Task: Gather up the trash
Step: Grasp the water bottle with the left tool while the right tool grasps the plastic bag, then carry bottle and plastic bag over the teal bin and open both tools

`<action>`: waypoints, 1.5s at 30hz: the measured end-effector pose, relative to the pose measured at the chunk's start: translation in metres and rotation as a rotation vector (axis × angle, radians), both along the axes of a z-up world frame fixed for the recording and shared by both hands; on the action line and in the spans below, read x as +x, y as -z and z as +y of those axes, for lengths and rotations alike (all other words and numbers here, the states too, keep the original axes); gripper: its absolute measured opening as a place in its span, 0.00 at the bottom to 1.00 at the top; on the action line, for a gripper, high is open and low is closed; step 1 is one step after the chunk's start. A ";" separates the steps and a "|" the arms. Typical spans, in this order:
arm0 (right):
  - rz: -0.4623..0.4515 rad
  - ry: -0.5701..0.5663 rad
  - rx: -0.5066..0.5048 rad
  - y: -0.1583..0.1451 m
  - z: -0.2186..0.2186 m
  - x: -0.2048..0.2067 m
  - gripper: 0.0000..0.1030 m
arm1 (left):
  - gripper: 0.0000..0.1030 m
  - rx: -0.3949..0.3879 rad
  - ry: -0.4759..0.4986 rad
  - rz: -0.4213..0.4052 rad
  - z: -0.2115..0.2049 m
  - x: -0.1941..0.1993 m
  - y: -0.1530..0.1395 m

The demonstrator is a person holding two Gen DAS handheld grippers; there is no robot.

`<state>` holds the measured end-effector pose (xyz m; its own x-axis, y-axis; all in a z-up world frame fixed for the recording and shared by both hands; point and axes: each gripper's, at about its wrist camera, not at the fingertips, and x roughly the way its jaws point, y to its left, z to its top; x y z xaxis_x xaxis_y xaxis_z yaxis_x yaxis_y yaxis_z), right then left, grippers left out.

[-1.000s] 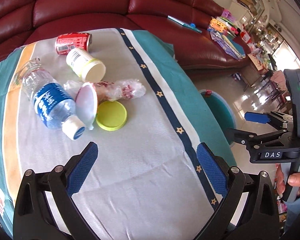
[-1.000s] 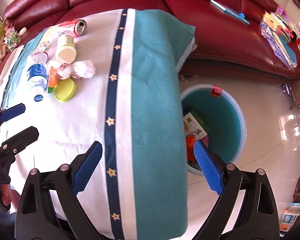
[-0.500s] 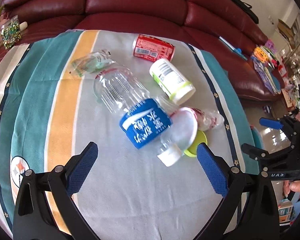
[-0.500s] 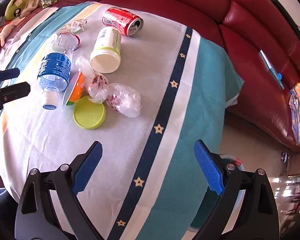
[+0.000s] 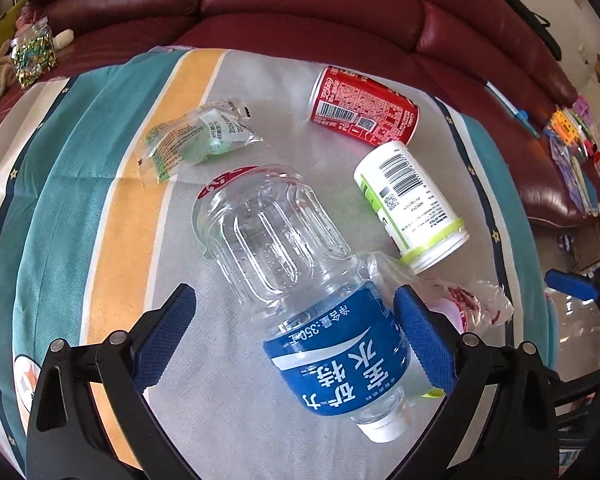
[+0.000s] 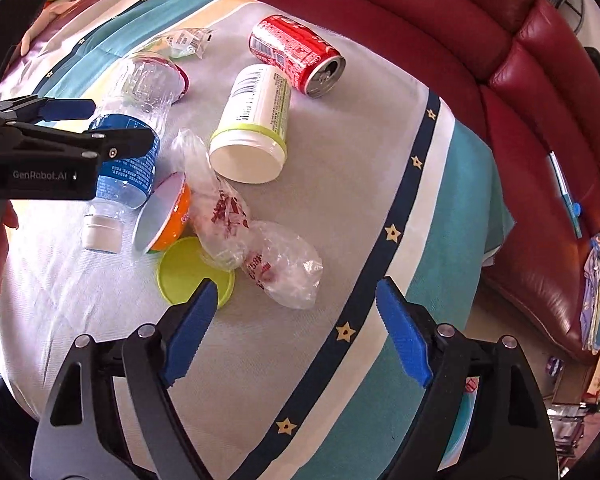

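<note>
I see a dark red leather sofa [image 5: 340, 12] curving behind the surface [image 6: 340, 216], which wears a striped cloth of white, teal, orange and navy with stars. My landmark is the clear water bottle [image 5: 300, 272] with the blue label, lying on its side, cap toward me. Beyond its base lies the red can [image 5: 360, 108], also on its side, and to the right of the bottle the white canister [image 5: 410, 200] with a lime rim, its open mouth facing me. A crumpled clear bag [image 6: 256, 248] with red print sits just beside the bottle's neck, partly over the lime lid [image 6: 188, 272]; an orange cup [image 6: 166, 216] tips against the bottle's shoulder. Left of the bottle's base lies a small clear wrapper [image 5: 192, 140]. My left gripper [image 5: 296, 344] has its fingers wide, straddling the bottle's labelled end without closing on it. My right gripper [image 6: 296, 332] is spread wide too, holding nothing, just short of the bag and lid.
</note>
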<state>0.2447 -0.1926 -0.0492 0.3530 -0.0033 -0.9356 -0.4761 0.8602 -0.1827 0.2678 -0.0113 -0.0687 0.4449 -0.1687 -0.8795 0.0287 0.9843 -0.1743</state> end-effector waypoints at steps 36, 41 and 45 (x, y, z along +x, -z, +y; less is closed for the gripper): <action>0.041 0.157 0.153 0.002 -0.017 -0.046 0.24 | 0.72 0.074 0.093 -0.009 0.017 -0.052 0.000; 0.027 0.195 0.194 -0.005 -0.033 -0.071 0.24 | 0.72 0.073 0.110 -0.027 0.016 -0.078 -0.014; 0.021 0.234 0.226 -0.011 -0.052 -0.092 0.24 | 0.72 0.062 0.144 -0.052 0.010 -0.101 -0.030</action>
<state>0.1531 -0.2446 -0.0386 0.3482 0.1269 -0.9288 -0.2623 0.9644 0.0334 0.1667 -0.0008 -0.0386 0.4652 -0.1802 -0.8667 0.1779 0.9781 -0.1079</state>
